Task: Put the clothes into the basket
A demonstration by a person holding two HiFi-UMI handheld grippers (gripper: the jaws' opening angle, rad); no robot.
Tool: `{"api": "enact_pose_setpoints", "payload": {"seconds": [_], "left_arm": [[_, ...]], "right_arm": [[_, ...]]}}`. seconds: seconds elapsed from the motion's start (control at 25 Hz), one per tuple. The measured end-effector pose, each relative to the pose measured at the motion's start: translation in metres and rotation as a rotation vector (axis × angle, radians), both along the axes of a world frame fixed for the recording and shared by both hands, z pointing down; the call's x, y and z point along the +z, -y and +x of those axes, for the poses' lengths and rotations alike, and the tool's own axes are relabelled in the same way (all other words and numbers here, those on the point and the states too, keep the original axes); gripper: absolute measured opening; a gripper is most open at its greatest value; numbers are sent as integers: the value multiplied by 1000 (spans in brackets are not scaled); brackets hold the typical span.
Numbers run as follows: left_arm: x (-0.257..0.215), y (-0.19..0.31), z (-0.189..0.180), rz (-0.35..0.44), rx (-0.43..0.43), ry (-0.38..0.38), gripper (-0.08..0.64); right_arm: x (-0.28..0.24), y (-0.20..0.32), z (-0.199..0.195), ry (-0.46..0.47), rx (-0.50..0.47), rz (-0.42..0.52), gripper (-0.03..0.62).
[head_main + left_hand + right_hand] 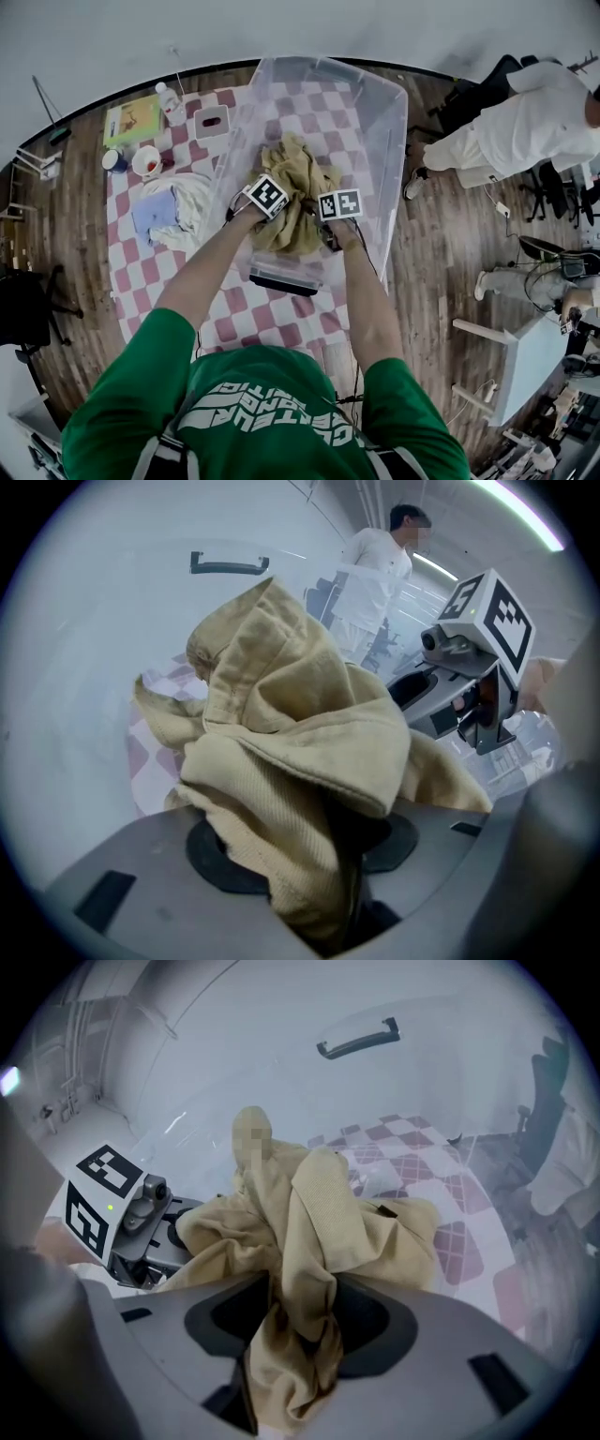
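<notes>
The tan garment [298, 173] is already down inside the basket [380, 112] (a clear plastic tub standing on the checked cloth [272, 314]), bunched on its floor toward the near end. Both tools are in there with it. The left hand-held gripper [314, 847] has its jaws apart, and a fold of the garment lies slack between them rather than pinched. The right hand-held gripper [300, 1324] looks the same — jaws parted, a twist of tan cloth hanging loosely through the gap. So this piece reads as delivered and let go, with only the lifting clear left to do. The job is not finished, though: a heap of white and blue clothes [173, 211] lies on the checked cloth just beside the basket's left wall — that looks like the next load.
</notes>
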State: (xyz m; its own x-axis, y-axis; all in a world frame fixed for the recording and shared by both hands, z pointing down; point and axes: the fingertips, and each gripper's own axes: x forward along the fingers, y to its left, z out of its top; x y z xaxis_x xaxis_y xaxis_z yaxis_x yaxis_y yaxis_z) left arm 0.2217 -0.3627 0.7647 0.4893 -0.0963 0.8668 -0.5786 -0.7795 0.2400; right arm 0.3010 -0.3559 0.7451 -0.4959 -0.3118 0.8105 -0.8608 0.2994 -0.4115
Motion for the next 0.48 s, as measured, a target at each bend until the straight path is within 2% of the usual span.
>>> {"api": "enact_pose_setpoints", "payload": {"seconds": [0.28,0.48], "left_arm": [[-35,11,-7,105,-30,8,202],[-51,6,-12,159,-14,41,202]], "right_arm": [[-27,-1,13,-85,16,61,209],[-61,-1,21,-107,47,152,209]]}}
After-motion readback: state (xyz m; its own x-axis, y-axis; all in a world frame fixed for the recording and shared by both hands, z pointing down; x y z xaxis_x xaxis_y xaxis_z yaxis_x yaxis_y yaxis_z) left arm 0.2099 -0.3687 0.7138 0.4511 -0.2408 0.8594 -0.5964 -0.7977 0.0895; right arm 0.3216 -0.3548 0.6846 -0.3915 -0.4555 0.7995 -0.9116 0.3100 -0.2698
